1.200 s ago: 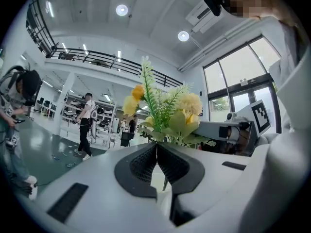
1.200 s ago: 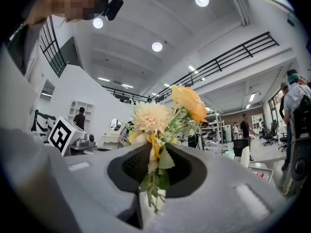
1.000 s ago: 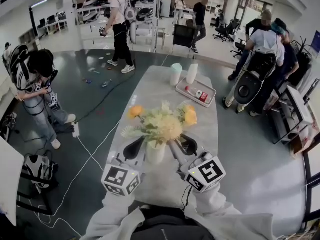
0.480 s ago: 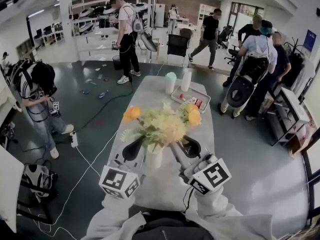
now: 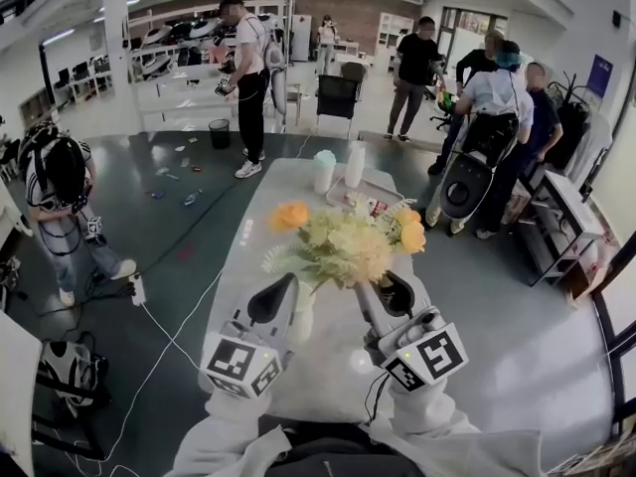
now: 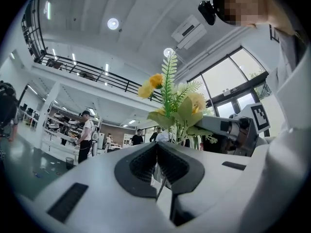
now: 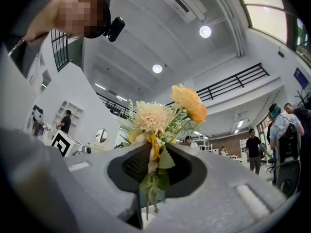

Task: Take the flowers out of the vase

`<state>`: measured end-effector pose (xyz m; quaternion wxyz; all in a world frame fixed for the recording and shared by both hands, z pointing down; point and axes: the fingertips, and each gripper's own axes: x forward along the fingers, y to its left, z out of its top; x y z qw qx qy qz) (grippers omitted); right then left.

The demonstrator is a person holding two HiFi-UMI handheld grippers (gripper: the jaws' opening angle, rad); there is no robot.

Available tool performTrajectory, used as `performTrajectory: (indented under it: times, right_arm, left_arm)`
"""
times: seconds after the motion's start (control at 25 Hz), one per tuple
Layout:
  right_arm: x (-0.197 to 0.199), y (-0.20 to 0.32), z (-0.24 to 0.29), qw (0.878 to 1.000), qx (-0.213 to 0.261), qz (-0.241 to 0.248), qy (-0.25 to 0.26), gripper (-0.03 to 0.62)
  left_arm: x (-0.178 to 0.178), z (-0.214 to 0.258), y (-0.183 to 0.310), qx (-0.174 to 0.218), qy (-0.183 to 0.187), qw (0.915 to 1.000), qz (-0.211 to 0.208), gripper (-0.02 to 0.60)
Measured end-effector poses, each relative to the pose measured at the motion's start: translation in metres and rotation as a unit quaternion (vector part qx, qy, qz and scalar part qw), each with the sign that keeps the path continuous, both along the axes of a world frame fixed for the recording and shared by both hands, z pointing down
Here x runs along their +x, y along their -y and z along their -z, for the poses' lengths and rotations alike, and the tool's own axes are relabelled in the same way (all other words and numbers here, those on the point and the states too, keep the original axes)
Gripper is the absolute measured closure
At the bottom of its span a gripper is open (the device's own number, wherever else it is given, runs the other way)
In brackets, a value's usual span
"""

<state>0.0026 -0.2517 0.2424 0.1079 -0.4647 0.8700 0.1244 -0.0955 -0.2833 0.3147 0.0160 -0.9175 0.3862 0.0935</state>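
In the head view a long pale-grey table [image 5: 256,251] runs away toward 12 o'clock. Near its close end stands a small white ceramic vase [image 5: 302,322], with the left gripper [image 5: 288,291] just beside it at 9 o'clock. The bunch of yellow, orange and cream artificial flowers [image 5: 343,246] sits above the vase toward 1 o'clock. Its stems are hidden behind the right gripper [image 5: 378,288], so this view does not show whether their ends are clear of the vase's mouth. Far up the table at 12 o'clock, well apart from the vase, stand a white cup with a mint-green lid [image 5: 324,172], a white bottle [image 5: 355,164] and a flat white tray [image 5: 343,199]. Around the table are a person in a white shirt [image 5: 248,68] at 11 o'clock, a person wearing headgear [image 5: 62,192] at 9 o'clock and a group of people [image 5: 497,107] at 2 o'clock. A white cable [image 5: 164,326] trails over the dark floor. In the left gripper view the left gripper [image 6: 157,147] has its jaws drawn together, tips touching, and a pale sliver in the slit below cannot be identified. The flowers [image 6: 175,106] rise beyond at 1 o'clock and the right gripper [image 6: 228,127] is at 3 o'clock. In the right gripper view the right gripper [image 7: 151,152] clamps the green stems of the flowers [image 7: 160,115], heads above at 12 o'clock, stem ends hanging at 6 o'clock.
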Motion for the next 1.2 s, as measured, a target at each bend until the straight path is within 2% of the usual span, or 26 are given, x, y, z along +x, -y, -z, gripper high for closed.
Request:
performTrajectory:
  times: [0.28, 0.48, 0.8, 1.2]
  right_arm:
    - [0.029, 0.003, -0.032, 0.998, -0.047, -0.050, 0.003, 0.525]
    - [0.034, 0.007, -0.073, 0.992, -0.102, -0.070, 0.001, 0.525]
    - [0.022, 0.011, -0.150, 0.980, -0.184, -0.077, -0.015, 0.525]
    - [0.017, 0.007, -0.224, 0.960, -0.269, -0.078, -0.018, 0.523]
  left_arm:
    - [0.022, -0.028, 0.000, -0.034, -0.006, 0.9991, -0.026, 0.578]
    - [0.028, -0.062, -0.002, -0.083, -0.008, 0.9959, -0.036, 0.578]
    - [0.027, -0.133, -0.015, -0.157, 0.012, 0.9870, -0.033, 0.578]
    - [0.023, -0.183, -0.026, -0.211, 0.026, 0.9767, -0.027, 0.578]
